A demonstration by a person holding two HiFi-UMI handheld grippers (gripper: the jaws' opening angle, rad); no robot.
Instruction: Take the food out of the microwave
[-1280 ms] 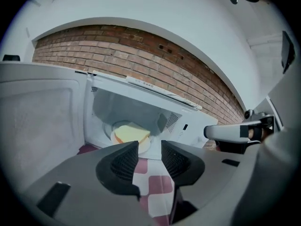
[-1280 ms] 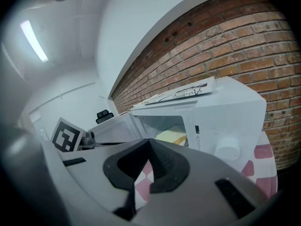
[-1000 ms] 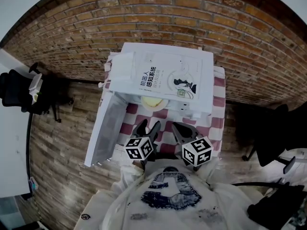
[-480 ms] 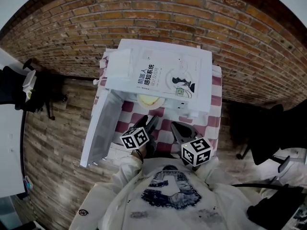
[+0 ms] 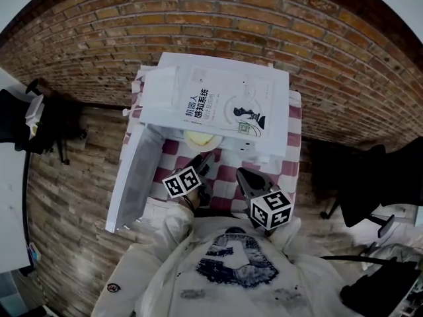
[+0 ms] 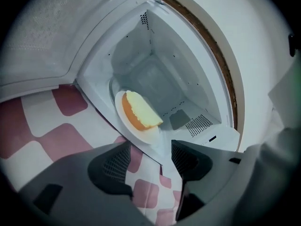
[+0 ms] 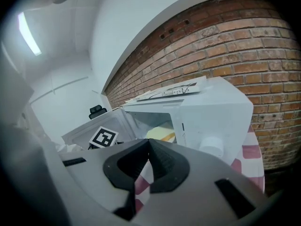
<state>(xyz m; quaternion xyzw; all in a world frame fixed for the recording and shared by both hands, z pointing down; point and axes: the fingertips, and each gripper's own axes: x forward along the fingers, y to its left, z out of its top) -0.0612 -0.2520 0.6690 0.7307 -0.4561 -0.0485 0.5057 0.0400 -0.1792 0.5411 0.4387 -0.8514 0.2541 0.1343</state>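
Jaws of the left gripper [image 6: 150,147] stand apart, with nothing held; only checked cloth [image 6: 47,140] shows in the gap. Just beyond the tips, not touching them, lies the near rim of the plate [image 6: 141,136]. The food [image 6: 138,113], a yellow wedge with an orange crust, rests on that plate. The plate sits at the mouth of the microwave [image 6: 188,69], on the cavity floor. The door [image 6: 47,32] is swung fully open to the left.

Jaws of the right gripper [image 7: 149,145] are together at the tips, clamped on nothing. This gripper hangs near the person, to the right of the left one and well back from the cavity.

Left gripper view alone shows the cavity interior: bare white walls, side vents, and the wedge shape of the food. Head view gives only a pale sliver of plate under the front edge of the microwave, and it does not settle the gap between the left jaws.

Right gripper view alone shows the microwave front from the right side, with a round knob [image 7: 211,146] and the left gripper's marker cube [image 7: 103,137] before the open cavity.

Head view alone shows the book [image 5: 218,107] lying flat across the microwave top, and the brick wall [image 5: 264,18] on the far side.
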